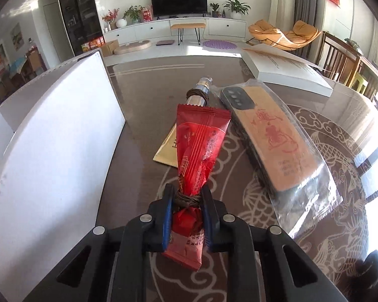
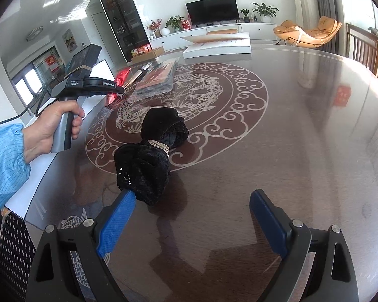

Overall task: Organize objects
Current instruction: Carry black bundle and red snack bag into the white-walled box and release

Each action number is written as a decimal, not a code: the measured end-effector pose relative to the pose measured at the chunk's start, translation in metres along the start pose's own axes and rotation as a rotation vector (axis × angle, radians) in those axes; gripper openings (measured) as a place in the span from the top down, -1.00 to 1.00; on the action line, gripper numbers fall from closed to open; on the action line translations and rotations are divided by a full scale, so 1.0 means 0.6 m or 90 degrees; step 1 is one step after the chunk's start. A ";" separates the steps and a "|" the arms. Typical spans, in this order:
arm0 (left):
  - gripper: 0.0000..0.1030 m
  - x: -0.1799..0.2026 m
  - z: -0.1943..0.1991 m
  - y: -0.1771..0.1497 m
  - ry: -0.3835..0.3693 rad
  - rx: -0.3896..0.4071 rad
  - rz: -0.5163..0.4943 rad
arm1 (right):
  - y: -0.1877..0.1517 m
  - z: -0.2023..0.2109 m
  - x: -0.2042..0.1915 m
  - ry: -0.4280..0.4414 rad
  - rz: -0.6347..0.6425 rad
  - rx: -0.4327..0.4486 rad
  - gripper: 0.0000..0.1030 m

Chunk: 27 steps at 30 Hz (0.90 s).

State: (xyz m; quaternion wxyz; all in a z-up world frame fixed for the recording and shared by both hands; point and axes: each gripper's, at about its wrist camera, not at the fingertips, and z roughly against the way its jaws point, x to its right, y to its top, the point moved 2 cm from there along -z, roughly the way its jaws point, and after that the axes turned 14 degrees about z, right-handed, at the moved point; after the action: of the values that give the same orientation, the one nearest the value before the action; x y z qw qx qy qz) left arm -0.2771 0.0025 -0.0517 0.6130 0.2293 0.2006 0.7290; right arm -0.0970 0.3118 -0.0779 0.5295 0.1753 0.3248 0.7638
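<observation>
We are pinching the red packet (image 1: pixel 201 151) in the left claw (image 1: pixel 186 198), lifted above the desk (image 1: pixel 143 105) for sorting; white box (image 1: pixel 50 138) just left. Right claw (image 2: pixel 191 216) is hanging spread, empty, black pouch (image 2: pixel 148 166) just ahead-left.

You have one red packet (image 1: pixel 201 146), one gold sachet (image 1: pixel 166 148), one bagged phone case (image 1: pixel 272 136), one metal tube (image 1: pixel 200 91), one black cloth bundle (image 2: pixel 151 156) and two white boxes (image 1: pixel 50 136) (image 1: pixel 287 68).

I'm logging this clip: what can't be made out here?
- White box interior: left wrist view, its wall hides it.
- Red packet print: too small.
- Metal cylinder: partly hidden behind the packet.
- Black cloth bundle contents: right wrist view, wrapped.
</observation>
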 end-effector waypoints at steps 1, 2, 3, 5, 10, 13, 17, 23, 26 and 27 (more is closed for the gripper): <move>0.61 -0.008 0.022 -0.028 -0.001 -0.002 0.008 | 0.000 0.000 0.000 0.000 -0.001 0.001 -0.81; 0.61 -0.015 0.042 -0.055 -0.004 -0.008 0.015 | 0.000 0.000 0.000 -0.001 -0.001 0.001 -0.81; 0.60 -0.022 0.063 -0.085 -0.010 -0.017 0.025 | -0.001 0.001 0.001 -0.002 -0.001 0.002 -0.81; 0.55 -0.034 0.105 -0.141 -0.029 -0.031 0.041 | -0.001 0.003 0.000 -0.003 -0.001 0.006 -0.81; -0.94 -0.046 0.160 -0.226 -0.056 -0.030 0.031 | -0.003 0.013 -0.007 -0.019 0.005 0.026 -0.81; -0.98 -0.057 0.150 -0.237 -0.032 -0.034 0.011 | -0.005 0.020 -0.022 -0.029 0.028 0.040 -0.81; -1.00 -0.066 0.146 -0.233 -0.037 -0.025 -0.003 | -0.006 0.031 -0.043 -0.022 0.068 0.066 -0.81; -1.00 -0.069 0.147 -0.235 -0.040 -0.021 -0.002 | 0.002 0.012 -0.042 -0.001 0.065 0.020 -0.81; -1.00 -0.069 0.147 -0.235 -0.040 -0.021 -0.002 | 0.026 -0.010 -0.057 0.007 0.074 -0.008 -0.81; -1.00 -0.069 0.147 -0.235 -0.040 -0.021 -0.002 | 0.037 -0.022 -0.062 -0.001 0.077 -0.025 -0.81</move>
State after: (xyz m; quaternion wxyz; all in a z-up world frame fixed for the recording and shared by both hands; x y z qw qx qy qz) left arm -0.1070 -0.0134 -0.0646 0.6240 0.2416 0.1695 0.7235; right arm -0.1066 0.2683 -0.0694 0.4861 0.1843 0.2981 0.8006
